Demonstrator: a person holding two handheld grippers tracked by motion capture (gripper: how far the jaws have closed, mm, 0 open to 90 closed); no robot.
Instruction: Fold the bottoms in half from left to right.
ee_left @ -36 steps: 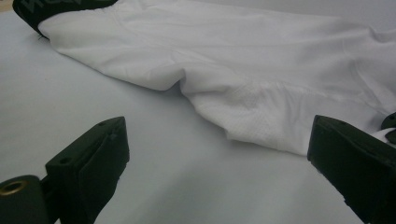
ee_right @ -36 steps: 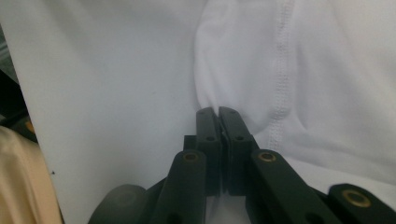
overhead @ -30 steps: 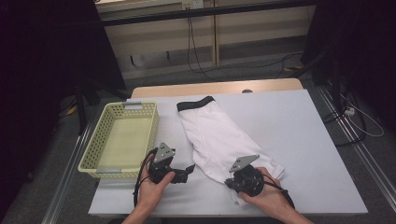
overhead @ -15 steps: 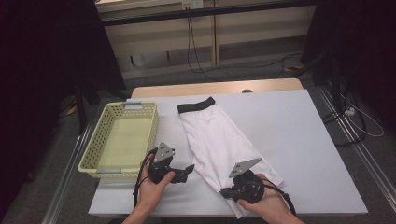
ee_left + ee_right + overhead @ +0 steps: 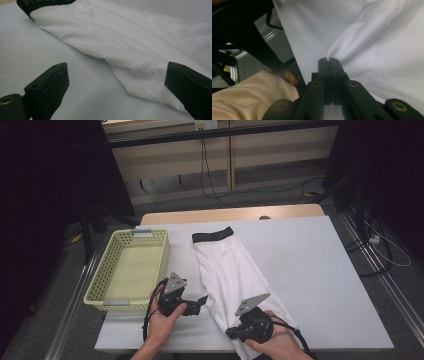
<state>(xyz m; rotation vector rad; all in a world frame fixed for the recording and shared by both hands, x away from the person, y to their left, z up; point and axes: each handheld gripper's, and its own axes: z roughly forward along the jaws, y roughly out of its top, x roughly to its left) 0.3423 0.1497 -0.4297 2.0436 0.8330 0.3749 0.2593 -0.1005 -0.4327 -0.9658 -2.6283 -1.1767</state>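
White shorts with a black waistband lie flat on the counter, beside a yellow basket. The right hand-held gripper is clenched on their near hem (fabric bunching there); the left hand-held gripper rests released just beside their edge.

White garment with black waistband, flat, lengthwise on table, beside basket.

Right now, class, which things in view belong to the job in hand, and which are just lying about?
In the job:
white garment
left gripper, open beside it
right gripper, shut at its edge
basket, probably

Lying about:
floor cables
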